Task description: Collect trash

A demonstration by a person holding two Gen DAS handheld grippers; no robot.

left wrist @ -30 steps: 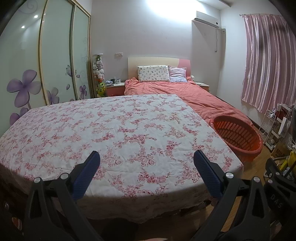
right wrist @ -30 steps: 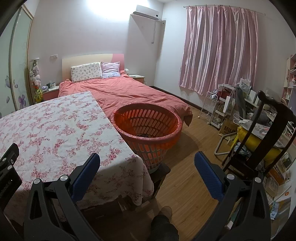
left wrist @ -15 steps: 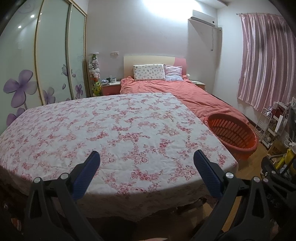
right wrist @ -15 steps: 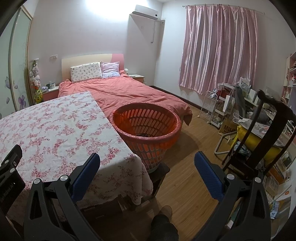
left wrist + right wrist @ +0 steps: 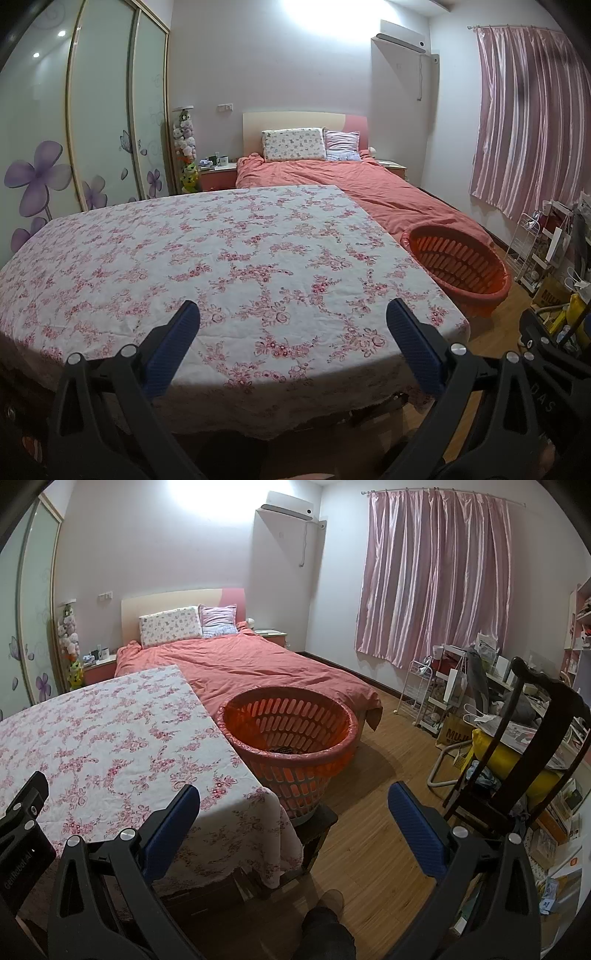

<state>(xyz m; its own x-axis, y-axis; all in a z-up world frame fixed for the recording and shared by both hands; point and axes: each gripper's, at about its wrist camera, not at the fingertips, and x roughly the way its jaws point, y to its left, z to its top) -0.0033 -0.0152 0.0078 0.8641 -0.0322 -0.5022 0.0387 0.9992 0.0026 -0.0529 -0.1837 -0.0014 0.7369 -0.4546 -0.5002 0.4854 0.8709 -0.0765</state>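
- The left tongs (image 5: 291,325) hang wide apart and hold nothing, above the near edge of the tabletop (image 5: 207,258), which is covered by a white cloth with a pink flower print.
- The right tongs (image 5: 293,805) are just as wide and just as bare, above the tabletop's near right corner and the wooden floor (image 5: 388,775) beside it.
- No loose trash shows on the cloth in either view, so I cannot say which way a next piece lies or how its long axis runs.
- The orange laundry basket (image 5: 291,734), lined with a thin bag, stands just beside the tabletop's right edge, raised on a dark stool (image 5: 317,823); something dark lies at its bottom, too small to name.
- From the right tongs the basket is ahead and almost centred between the fingers; from the left tongs it is far off to the right (image 5: 458,262).
- Judged from this, the right hand is the nearer one for any drop into the basket, while the left is better placed over the cloth.
- The task looks close to done or between pieces; the red bed (image 5: 258,664) behind shows no trash either.
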